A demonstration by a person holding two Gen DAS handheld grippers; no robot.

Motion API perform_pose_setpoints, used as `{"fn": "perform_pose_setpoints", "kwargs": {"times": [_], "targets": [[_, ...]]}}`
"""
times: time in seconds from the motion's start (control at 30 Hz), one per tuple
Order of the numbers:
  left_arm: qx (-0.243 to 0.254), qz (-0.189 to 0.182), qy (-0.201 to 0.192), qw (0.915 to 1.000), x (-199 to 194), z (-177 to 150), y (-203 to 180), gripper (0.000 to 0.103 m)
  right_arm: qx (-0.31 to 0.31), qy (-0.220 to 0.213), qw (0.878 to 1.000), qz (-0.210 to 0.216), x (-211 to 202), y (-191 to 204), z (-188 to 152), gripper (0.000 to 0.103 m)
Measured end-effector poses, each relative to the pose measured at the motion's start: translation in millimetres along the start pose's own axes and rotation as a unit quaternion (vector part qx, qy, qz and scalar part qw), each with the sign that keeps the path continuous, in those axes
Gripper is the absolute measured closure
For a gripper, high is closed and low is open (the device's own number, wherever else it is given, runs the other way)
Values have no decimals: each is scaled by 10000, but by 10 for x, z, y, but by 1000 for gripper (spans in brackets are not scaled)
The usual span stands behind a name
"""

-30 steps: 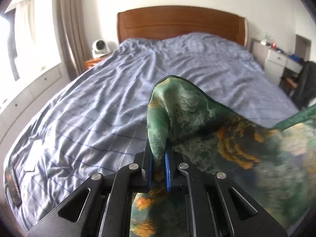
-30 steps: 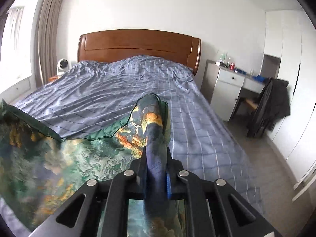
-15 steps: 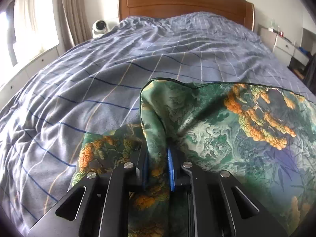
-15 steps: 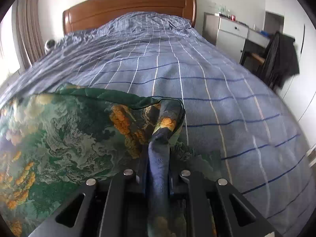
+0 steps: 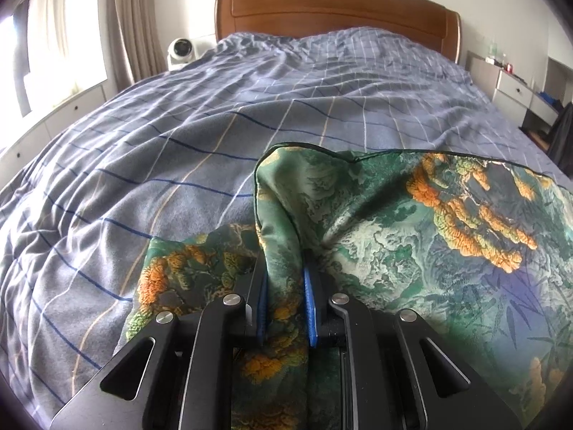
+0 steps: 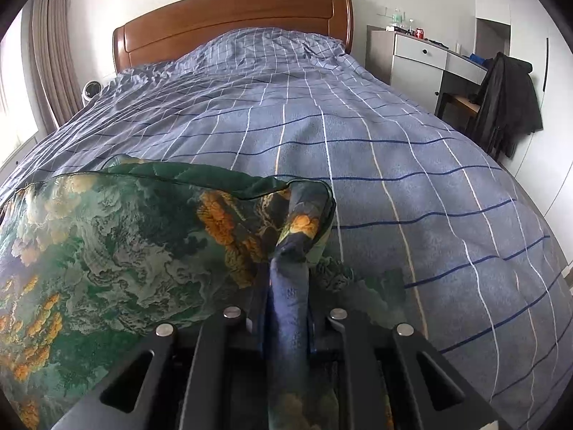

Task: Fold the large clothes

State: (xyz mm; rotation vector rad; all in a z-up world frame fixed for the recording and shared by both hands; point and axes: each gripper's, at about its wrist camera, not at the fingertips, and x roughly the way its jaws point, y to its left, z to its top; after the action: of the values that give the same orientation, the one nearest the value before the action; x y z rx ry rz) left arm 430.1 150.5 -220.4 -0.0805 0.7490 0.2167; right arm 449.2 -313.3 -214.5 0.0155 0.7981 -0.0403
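The green printed garment (image 5: 412, 236) lies spread on the blue checked duvet (image 5: 179, 150) at the near end of the bed, one bunched corner in each gripper. In the left wrist view its body fans out toward three o'clock of the left gripper (image 5: 284, 286), while a lower layer peeks out at nine o'clock; a raised fold of cloth stands up at twelve o'clock and runs back between the blue pads (image 5: 311, 308). The left jaws have just been easing apart, yet the fold fills the gap and both pads press on it. In the right wrist view the cloth spreads toward nine o'clock of the right gripper (image 6: 286, 286), and a twisted dark-blue roll of it rises at twelve o'clock and passes down between the jaws, which have likewise been loosening but are clamped on it. A red can (image 6: 419, 32) stands on the white desk (image 6: 422, 61) at two o'clock; its lettering is too small to read. The right gripper's pads are hidden by the roll, and the garment's near edge is cut off by both frames.
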Motion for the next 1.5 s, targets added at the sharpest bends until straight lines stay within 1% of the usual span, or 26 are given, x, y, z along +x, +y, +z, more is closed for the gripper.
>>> {"fn": "perform_pose_setpoints", "kwargs": {"times": [0.37,0.47,0.53,0.57,0.6,0.63,0.67,0.7,0.77,0.8,0.83,0.87,0.93,1.0,1.07,1.13,1.2,1.27,1.3,1.37,1.4,1.5], "targets": [[16,20,-16,10000,-5,1,7,88,26,-8,10000,20,-24,-4,-6,86],[44,154,-46,9999,-38,2,-1,82,2,-27,10000,-18,-32,-4,-4,85],[120,325,-41,9994,-71,18,-36,75,-44,-47,9999,-94,-47,6,7,84],[180,509,-11,9985,-99,39,-53,63,-60,-43,9999,-115,-67,14,9,84],[186,706,27,9973,-129,67,-54,42,-75,-7,9999,-130,-76,13,26,83],[164,850,59,9962,-161,90,-36,31,-68,58,9999,-114,-84,1,50,82],[130,906,90,9958,-200,111,-13,10,-42,139,9999,-85,-94,-14,78,82],[52,765,139,9970,-275,129,51,2,3,232,9997,-74,-105,-40,111,79],[-40,413,253,9988,-393,123,146,2,70,370,9992,-130,-178,-94,189,64],[-32,317,320,9990,-459,106,178,2,97,363,9991,-220,-260,-127,233,40],[0,280,350,9990,-513,83,194,2,127,294,9989,-334,-370,-161,270,20],[72,246,355,9990,-611,45,208,2,143,151,9990,-390,-499,-190,297,18],[186,191,341,9991,-771,-29,209,2,69,-103,9992,-372,-787,-197,313,18],[248,60,397,9989,-968,-182,214,2,-71,-208,9995,-217,-1042,-157,279,18],[209,-124,431,9988,-1141,-347,226,2,-261,-272,9993,1,-1303,-72,171,18],[159,-293,494,9982,-1286,-534,217,2,-455,-273,9984,217,-1553,45,-27,18],[122,-347,534,9979,-1392,-724,191,2,-508,-231,9978,369,-1720,121,-243,18],[82,-387,584,9975,-1463,-924,161,2,-470,-203,9978,428,-1863,163,-491,18],[67,-435,676,9967,-1456,-1055,131,1,-443,-198,9979,434,-1920,186,-621,18],[110,-449,927,9946,-1382,-1217,105,1,-328,-150,9986,392,-1978,197,-862,18],[179,-367,1079,9933,-1316,-1323,72,1,-230,-89,9990,365,-1988,192,-984,18],[288,-234,880,9954,-1308,-1413,12,1,86,104,9996,248,-1961,170,-1333,18]]}}
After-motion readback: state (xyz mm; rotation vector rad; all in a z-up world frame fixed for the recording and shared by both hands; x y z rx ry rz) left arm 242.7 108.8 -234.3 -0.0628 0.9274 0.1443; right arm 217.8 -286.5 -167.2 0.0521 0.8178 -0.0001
